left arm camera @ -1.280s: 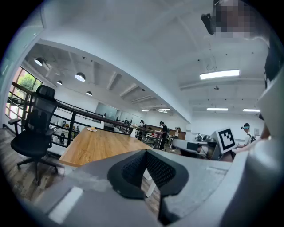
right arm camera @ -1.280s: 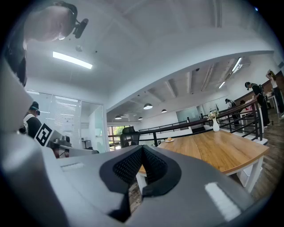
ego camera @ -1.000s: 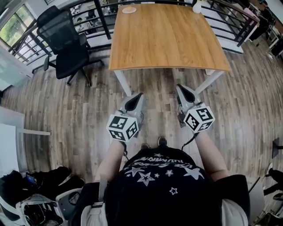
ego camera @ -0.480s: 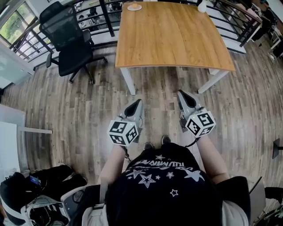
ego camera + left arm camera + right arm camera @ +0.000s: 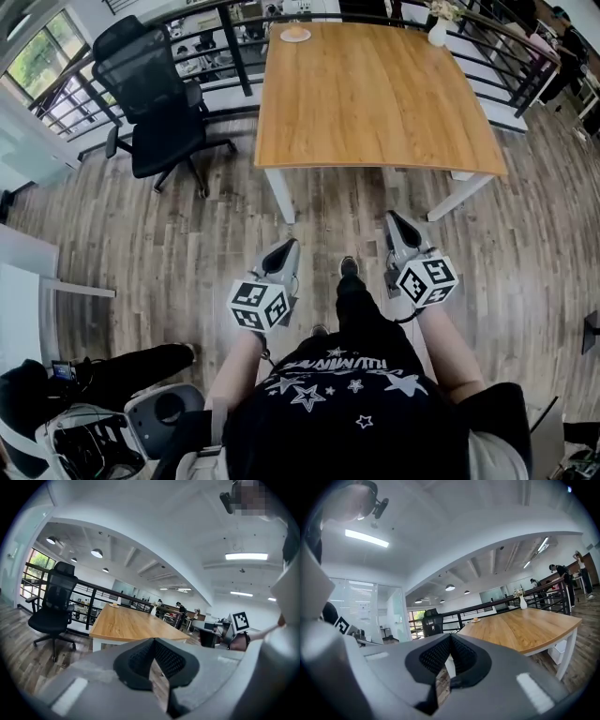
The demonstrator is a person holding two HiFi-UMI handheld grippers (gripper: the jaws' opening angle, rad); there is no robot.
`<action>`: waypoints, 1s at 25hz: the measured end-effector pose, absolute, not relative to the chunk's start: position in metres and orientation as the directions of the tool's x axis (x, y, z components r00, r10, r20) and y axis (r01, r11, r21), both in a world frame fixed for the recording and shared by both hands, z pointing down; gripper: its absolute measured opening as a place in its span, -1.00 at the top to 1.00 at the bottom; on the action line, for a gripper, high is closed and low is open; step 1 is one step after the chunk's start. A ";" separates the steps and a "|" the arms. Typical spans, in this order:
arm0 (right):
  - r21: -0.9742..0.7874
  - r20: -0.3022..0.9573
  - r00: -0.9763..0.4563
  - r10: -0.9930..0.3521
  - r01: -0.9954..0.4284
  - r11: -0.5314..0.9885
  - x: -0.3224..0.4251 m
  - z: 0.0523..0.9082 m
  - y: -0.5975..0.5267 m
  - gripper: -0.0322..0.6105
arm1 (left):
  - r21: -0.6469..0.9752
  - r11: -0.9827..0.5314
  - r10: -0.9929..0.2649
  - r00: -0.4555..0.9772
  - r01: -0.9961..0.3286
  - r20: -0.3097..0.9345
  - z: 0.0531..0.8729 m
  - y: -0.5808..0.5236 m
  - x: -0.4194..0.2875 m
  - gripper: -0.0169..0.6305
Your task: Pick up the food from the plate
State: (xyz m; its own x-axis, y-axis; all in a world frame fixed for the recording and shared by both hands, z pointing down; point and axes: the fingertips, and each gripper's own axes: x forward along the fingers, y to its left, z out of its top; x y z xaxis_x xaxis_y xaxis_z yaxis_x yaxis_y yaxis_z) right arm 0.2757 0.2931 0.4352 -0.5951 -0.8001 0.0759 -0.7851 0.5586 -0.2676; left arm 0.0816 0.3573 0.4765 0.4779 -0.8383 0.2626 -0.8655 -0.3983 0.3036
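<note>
Grippers sit nearest, low in the head view: the left gripper [image 5: 285, 247] and the right gripper [image 5: 396, 221] both point toward 12 o'clock over the wooden floor [image 5: 169, 234], well short of the counter [image 5: 380, 94]. In the left gripper view its black ribbed pads [image 5: 140, 656] meet at the tips with nothing between them; only a sliver of floor shows through the slit below. The right gripper view reads the same, with the pads [image 5: 436, 656] pressed together and empty. A black star-printed shirt [image 5: 347, 412] fills the bottom of the head view and covers the upper arms. One leg [image 5: 354, 300] reaches forward between the two grippers.

Beyond them stands the counter, pale wood on white legs. A black office chair [image 5: 155, 103] is at its 9 o'clock side.

The plate [image 5: 295, 36] lies at the counter's far 11 o'clock corner, well apart from both grippers. The food [image 5: 295, 31] on it shows only as a small rounded tan-orange lump on a pale dish. It is too small in every view to tell what kind it is or how it is shaped. At the 1 o'clock corner stands a white vase [image 5: 438, 33], its top cut off by the frame edge. A dark railing [image 5: 225, 42] runs behind the counter.
</note>
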 end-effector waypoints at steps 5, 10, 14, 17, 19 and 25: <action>-0.292 0.042 -0.619 -0.785 -0.759 0.582 0.253 0.448 0.232 0.89 | 0.286 -0.360 -0.866 0.432 -0.888 0.252 0.480 0.308 0.059 0.94; -0.313 0.010 -0.646 -0.763 -0.727 0.611 0.236 0.458 0.136 0.89 | 0.242 -0.340 -0.887 0.395 -0.909 0.238 0.478 0.228 0.045 0.94; -0.315 0.006 -0.677 -0.736 -0.700 0.641 0.222 0.451 0.084 0.89 | 0.243 -0.283 -0.912 0.339 -0.928 0.229 0.470 0.183 0.028 0.94; -0.313 -0.001 -0.697 -0.717 -0.681 0.662 0.213 0.446 0.046 0.89 | 0.244 -0.255 -0.922 0.311 -0.936 0.229 0.469 0.149 0.020 0.94; -0.317 -0.004 -0.702 -0.712 -0.675 0.667 0.213 0.441 0.023 0.89 | 0.247 -0.239 -0.925 0.298 -0.939 0.236 0.467 0.130 0.020 0.94; -0.324 -0.003 -0.716 -0.698 -0.660 0.678 0.215 0.428 -0.038 0.89 | 0.244 -0.210 -0.934 0.268 -0.947 0.237 0.452 0.078 0.021 0.94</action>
State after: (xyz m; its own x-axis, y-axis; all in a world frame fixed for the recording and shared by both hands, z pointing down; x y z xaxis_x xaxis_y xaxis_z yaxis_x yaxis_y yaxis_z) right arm 0.2154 -0.0376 0.4276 -0.7161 -0.6980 -0.0025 -0.6598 0.6781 -0.3238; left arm 0.0207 0.0781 0.4519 0.2682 -0.9339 0.2366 -0.9467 -0.2100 0.2442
